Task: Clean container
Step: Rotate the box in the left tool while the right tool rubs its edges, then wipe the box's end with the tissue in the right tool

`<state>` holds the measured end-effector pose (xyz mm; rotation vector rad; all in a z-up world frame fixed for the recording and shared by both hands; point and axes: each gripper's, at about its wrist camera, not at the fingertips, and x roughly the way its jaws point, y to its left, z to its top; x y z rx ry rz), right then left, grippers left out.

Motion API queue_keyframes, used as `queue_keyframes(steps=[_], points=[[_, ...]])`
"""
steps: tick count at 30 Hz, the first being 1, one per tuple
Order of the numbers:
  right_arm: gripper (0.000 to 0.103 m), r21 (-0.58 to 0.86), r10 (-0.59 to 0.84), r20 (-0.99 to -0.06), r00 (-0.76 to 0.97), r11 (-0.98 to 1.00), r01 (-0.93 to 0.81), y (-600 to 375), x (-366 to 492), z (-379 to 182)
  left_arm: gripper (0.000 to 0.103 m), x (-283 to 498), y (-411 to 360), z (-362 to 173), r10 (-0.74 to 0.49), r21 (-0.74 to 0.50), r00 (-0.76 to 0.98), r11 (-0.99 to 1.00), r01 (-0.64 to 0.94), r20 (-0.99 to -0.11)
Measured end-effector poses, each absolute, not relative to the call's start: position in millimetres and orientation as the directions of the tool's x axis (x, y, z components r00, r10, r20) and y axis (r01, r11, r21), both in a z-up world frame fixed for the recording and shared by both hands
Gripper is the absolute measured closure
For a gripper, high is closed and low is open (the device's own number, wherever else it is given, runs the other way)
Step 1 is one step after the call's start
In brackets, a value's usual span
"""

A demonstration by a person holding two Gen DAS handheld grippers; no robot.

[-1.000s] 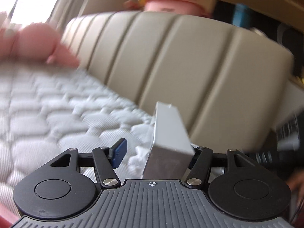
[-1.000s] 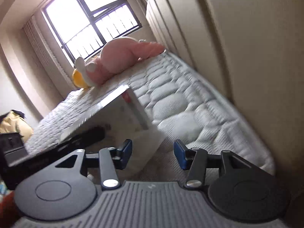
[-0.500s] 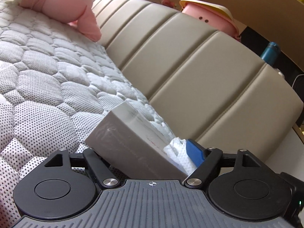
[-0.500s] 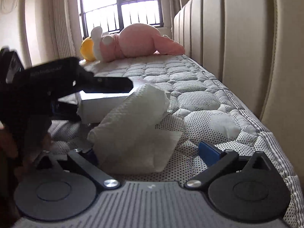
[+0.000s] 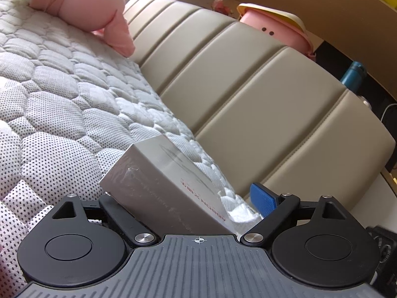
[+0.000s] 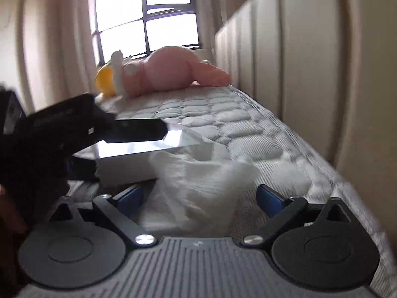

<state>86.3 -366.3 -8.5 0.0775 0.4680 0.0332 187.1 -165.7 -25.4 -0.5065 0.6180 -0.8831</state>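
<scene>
Here, left tongs (image 5: 188,198) hold a box (image 5: 168,183) (tilted) over the mattress (image 5: 54,104).

Both wrist cameras sit low and close over the bed (image 5: 62,104), sharing the box (image 5: 158,181) (image 6: 129,159) and headboard (image 5: 260,94) (image 6: 297,62).

We find the mattress (image 5: 57,104) open and bare to the left of the box (image 5: 168,186), up to the pink plush toy (image 5: 82,7) at its far end. To the right, the padded headboard (image 5: 260,94) walls off the bed edge close beside the box. A white cloth (image 6: 198,186) fills the gap between box and headboard side.
</scene>
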Motion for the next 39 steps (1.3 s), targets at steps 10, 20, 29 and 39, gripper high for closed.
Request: queue_keyframes(steps=[10, 20, 29, 39], points=[[0.085, 0.080, 0.078, -0.536, 0.841, 0.996, -0.041, -385.5, 104.5, 4.1, 0.009, 189.8, -161.7, -26.9, -0.832, -0.661, 0.488, 0.524, 0.536, -0.263], [0.087, 0.243, 0.034, -0.360, 0.932, 0.968, 0.058, -438.8, 48.7, 61.8, 0.037, 161.8, -207.2, 6.8, -0.757, -0.258, 0.581, 0.650, 0.715, -0.300], [0.087, 0.286, 0.168, -0.326, 0.930, 0.955, -0.072, -417.5, 49.1, 72.9, 0.041, 112.9, -237.4, 2.2, -0.766, 0.051, 0.585, 0.595, 0.802, -0.268], [0.087, 0.413, 0.384, -0.399, 0.833, 0.886, -0.210, -401.1, 79.6, 57.6, 0.040, 120.0, -236.4, 0.1, -0.759, 0.019, 0.584, 0.605, 0.796, -0.288]])
